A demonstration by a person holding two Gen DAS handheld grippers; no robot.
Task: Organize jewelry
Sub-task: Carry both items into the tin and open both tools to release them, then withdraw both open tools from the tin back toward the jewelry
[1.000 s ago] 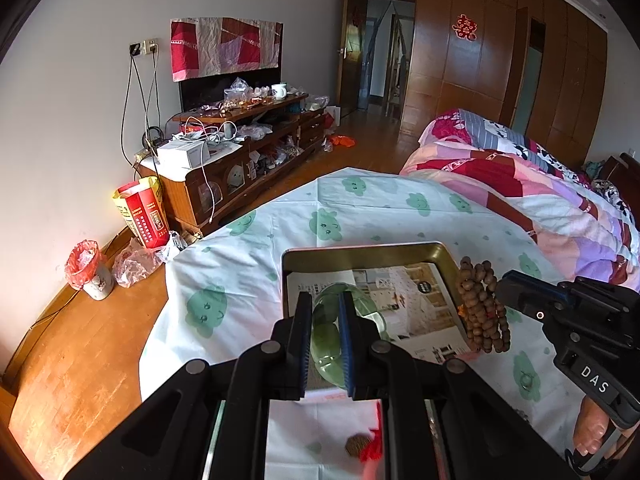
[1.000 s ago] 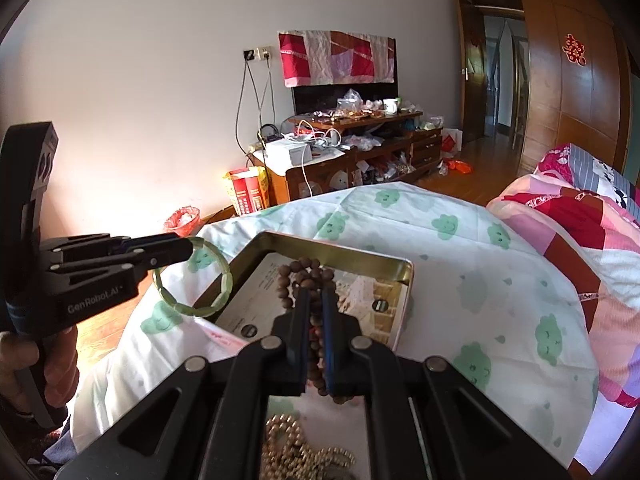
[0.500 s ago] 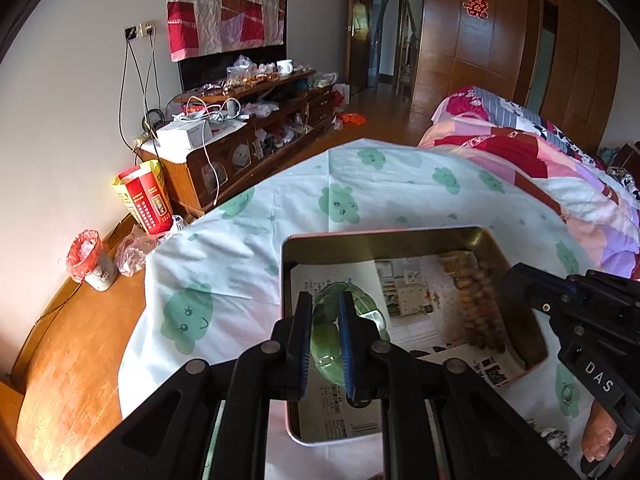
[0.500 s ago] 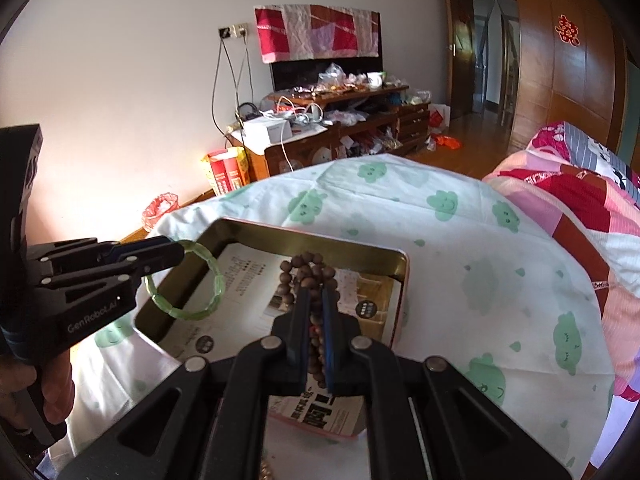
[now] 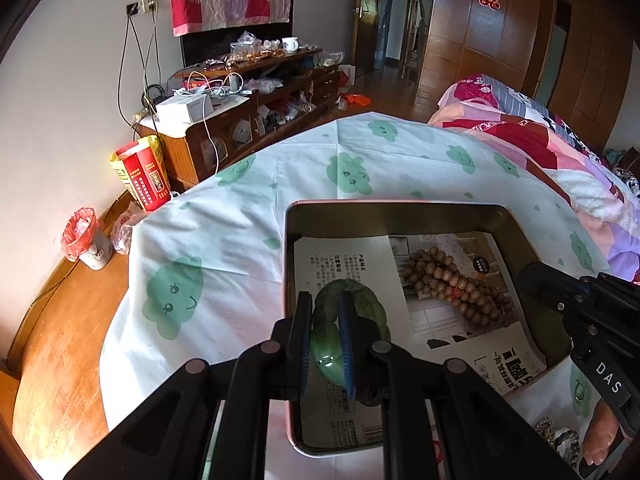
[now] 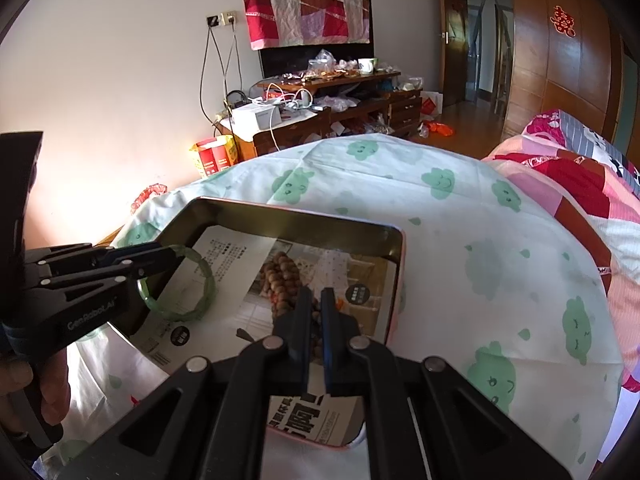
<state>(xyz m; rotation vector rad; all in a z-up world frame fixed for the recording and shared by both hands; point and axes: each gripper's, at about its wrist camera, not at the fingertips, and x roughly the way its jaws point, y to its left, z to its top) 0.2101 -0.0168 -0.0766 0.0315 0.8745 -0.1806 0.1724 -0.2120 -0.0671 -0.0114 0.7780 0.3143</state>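
A bedroom, with a table under a white cloth (image 5: 248,216) printed with green clouds; a cluttered wooden cabinet (image 5: 248,108) stands by the far wall and a bed with a pink and red quilt (image 5: 560,152) lies to the right.

On the cloth sits a metal tin (image 5: 400,210), lined with printed paper (image 5: 344,260). The green bangle (image 5: 362,308) hangs over the left part of the tin, pinched at its near rim by the left gripper (image 5: 325,340), whose jaws are clamped on it; from the right wrist view the bangle (image 6: 200,280) is low over the paper, though whether it touches cannot be told. The string of brown wooden beads (image 5: 452,280) lies coiled on the paper in the right part of the tin, well apart from the bangle. The right gripper (image 6: 314,320) is right over the near end of the beads (image 6: 284,276), its jaws almost together with only a narrow gap; whether they grip a strand cannot be told.

Off the tin's near right corner, a small heap of other jewelry (image 5: 560,440) lies on the cloth. A red-lined bin (image 5: 86,240) and a red and yellow box (image 5: 144,176) stand on the wooden floor (image 5: 56,340).
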